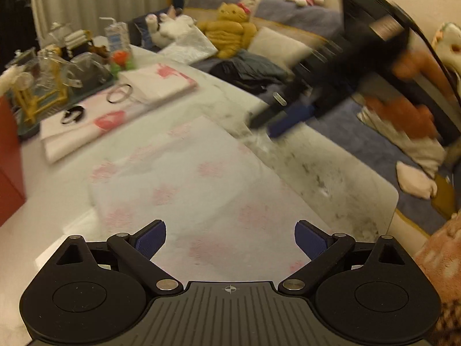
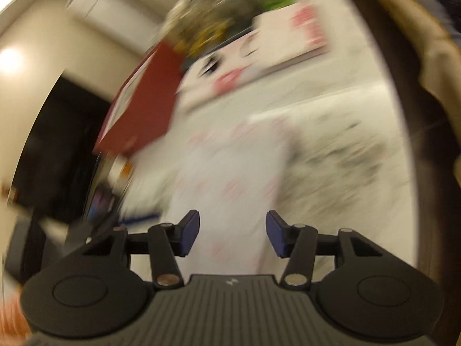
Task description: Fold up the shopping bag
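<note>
Across the pale marbled desk [image 1: 331,173] lies the shopping bag [image 1: 201,178], thin white plastic with faint pink prints, flat beneath both grippers. Left gripper [image 1: 230,238] fingers gape wide; right gripper [image 2: 232,232] fingers stand apart, empty. Behind, a sofa [image 1: 288,14] holds plush toys.

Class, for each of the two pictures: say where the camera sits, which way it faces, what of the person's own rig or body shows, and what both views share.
Left wrist: sits on the left gripper, looking down and forward over the white shopping bag on the table toward a sofa; the right gripper and the hand holding it show, blurred.
Right wrist: sits on the right gripper, facing down along the shopping bag toward a red box; its jaws stand open, nothing between them.
Shared: the bag, the table, the red box.
</note>
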Demonstrator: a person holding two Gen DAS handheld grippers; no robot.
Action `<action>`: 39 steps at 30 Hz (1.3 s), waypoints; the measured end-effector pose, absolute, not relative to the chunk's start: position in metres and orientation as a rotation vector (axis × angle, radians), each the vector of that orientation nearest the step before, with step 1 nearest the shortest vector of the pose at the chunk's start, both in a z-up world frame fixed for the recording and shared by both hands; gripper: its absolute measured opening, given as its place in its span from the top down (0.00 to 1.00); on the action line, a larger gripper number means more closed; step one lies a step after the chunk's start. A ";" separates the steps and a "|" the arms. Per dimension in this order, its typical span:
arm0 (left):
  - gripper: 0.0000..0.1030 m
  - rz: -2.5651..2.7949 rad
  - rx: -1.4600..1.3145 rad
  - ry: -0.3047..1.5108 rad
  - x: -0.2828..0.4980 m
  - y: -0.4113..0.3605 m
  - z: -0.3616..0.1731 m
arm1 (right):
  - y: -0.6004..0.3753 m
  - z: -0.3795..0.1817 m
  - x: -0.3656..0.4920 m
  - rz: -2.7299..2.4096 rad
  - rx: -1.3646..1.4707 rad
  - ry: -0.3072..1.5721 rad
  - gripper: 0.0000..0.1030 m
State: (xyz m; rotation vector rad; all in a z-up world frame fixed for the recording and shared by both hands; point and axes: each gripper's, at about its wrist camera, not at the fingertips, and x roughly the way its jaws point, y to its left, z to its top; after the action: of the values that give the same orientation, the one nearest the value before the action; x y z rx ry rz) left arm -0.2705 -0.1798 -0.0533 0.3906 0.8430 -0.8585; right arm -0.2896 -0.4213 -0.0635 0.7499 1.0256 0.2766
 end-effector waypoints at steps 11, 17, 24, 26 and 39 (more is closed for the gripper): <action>0.04 -0.888 0.453 0.857 -0.290 -0.176 -0.079 | -0.446 -0.120 -0.240 0.282 1.087 1.114 0.50; 0.03 -0.905 0.470 0.867 -0.288 -0.177 -0.079 | -0.415 -0.135 -0.241 0.463 1.128 1.185 0.50; 0.03 -0.873 0.423 0.902 -0.276 -0.159 -0.078 | -0.405 -0.127 -0.251 0.505 1.081 1.152 0.96; 0.03 -0.842 0.324 0.932 -0.266 -0.144 -0.076 | -0.410 -0.120 -0.255 0.512 1.089 1.110 0.97; 0.02 -0.600 -0.694 1.116 -0.196 -0.084 -0.099 | -0.405 -0.063 -0.290 0.461 0.734 0.921 0.97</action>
State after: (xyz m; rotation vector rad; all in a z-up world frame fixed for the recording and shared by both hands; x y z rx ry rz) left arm -0.1960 -0.0840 -0.0994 -0.6940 1.1155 -0.5995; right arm -0.2901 -0.4053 -0.0634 0.7338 0.9210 0.4606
